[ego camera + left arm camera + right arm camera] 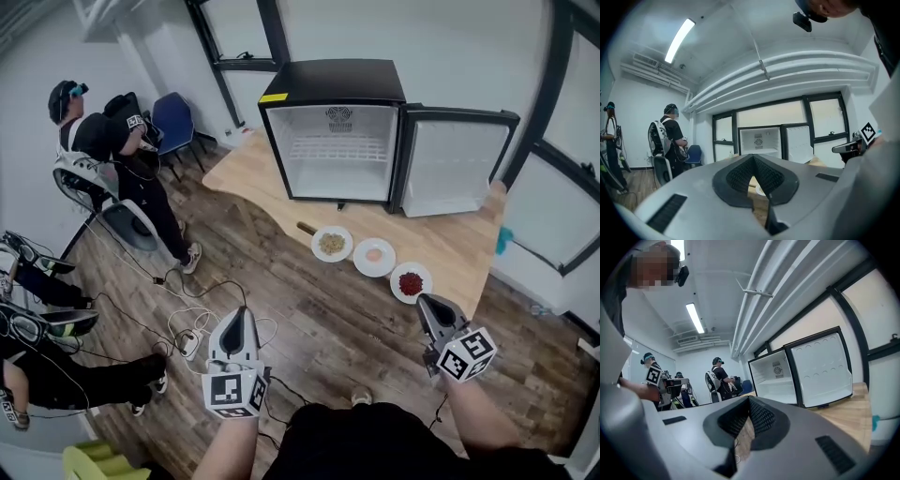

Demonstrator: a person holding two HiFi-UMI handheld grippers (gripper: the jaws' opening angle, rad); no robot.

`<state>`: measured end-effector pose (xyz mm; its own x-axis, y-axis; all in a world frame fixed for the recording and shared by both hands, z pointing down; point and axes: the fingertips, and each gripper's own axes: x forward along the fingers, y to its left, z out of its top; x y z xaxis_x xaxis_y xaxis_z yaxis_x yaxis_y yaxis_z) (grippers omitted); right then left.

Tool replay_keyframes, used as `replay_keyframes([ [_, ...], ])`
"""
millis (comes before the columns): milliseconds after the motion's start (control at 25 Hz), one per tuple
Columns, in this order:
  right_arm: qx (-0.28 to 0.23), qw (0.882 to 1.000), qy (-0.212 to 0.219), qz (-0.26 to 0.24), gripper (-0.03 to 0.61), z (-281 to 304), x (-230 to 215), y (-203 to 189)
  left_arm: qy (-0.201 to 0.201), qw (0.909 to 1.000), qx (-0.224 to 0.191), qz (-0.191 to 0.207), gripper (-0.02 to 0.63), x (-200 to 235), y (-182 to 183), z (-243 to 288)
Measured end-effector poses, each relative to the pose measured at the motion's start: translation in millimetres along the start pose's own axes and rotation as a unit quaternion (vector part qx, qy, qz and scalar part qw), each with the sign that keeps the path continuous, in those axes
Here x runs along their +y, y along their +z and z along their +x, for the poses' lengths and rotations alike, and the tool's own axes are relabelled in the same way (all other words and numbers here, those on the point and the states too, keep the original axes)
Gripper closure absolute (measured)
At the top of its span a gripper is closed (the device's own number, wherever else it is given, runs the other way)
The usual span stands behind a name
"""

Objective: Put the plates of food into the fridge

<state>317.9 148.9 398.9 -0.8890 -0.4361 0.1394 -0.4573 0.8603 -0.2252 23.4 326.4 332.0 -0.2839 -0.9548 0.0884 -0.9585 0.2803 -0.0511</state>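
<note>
Three plates (374, 257) of food are sitting in a row on the tabletop (262, 178), just in front of the open fridge (333, 86), and none is being touched. I am holding the left gripper (237, 317) and right gripper (429, 305) back from the edge, each with its jaws pressed together on nothing. The plate of red food (411, 283) is lying nearest my right, so I am planning to spread those jaws first and take its rim level.
</note>
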Motion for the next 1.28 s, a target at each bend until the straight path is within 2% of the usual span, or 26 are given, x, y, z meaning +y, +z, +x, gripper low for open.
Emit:
replay_keyframes([
  [120,-0.001,1.0,-0.002,0.002,0.557,1,-18,-4,0.006,1.0,0.007,-0.003,0.609,-11,-9,0],
  [320,0.001,0.999,0.007,0.04,0.557,11,-30,-13,0.002,0.9996,0.026,0.005,0.609,-19,-21,7],
  [480,-0.003,1.0,0.009,0.027,0.557,33,-35,-5,-0.008,0.9999,0.006,0.012,0.609,-12,-6,39],
  [680,-0.025,0.999,-0.007,0.021,0.557,55,-49,12,-0.043,0.9988,-0.02,0.012,0.609,-2,7,91],
  [800,-0.029,0.999,-0.026,0.014,0.557,75,-53,19,-0.07,0.9964,-0.031,0.035,0.609,6,14,122],
  [1080,-0.019,0.998,-0.061,0.006,0.557,132,-59,21,-0.115,0.9922,-0.029,0.04,0.609,37,7,199],
  [1280,-0.017,0.996,-0.09,0.014,0.557,171,-57,22,-0.147,0.9882,-0.021,0.035,0.609,54,-11,252],
])
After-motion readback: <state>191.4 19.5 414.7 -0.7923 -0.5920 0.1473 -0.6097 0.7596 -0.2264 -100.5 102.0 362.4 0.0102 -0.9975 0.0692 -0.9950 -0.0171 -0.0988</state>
